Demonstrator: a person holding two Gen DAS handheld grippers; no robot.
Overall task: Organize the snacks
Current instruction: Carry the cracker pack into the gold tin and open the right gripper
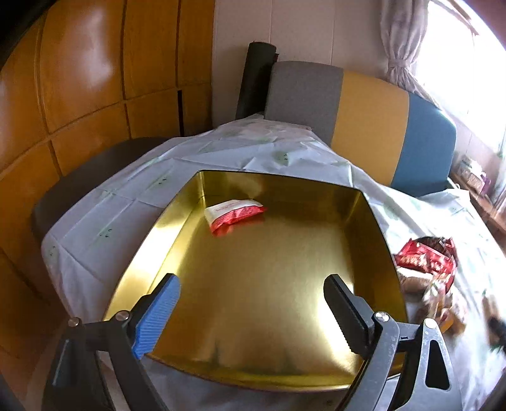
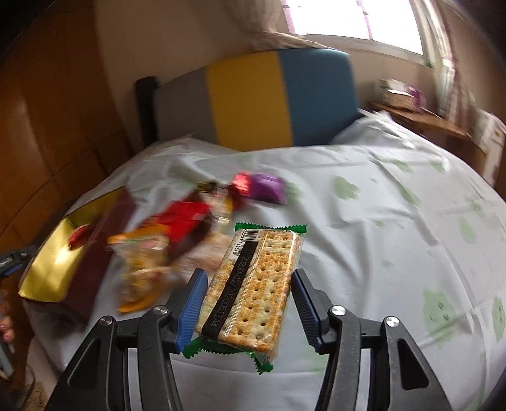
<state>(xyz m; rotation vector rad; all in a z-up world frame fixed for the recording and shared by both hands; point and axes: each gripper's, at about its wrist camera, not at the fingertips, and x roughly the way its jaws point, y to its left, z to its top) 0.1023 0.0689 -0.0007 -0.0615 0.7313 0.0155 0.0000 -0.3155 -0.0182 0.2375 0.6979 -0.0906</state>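
A table covered by a pale cloth (image 2: 379, 221) printed with green motifs is seen spreading ahead of both grippers. Beyond its far edge a chair back (image 1: 363, 126) banded in grey, yellow and blue is set, with a dark upright roll (image 1: 256, 79) just beside the grey band. Glossy wooden panelling (image 1: 79, 79) is shown to the left. To the upper right, a bright window (image 2: 354, 19) and a tied-back curtain (image 1: 401, 47) are seen above a cluttered wooden side table (image 2: 420, 117).
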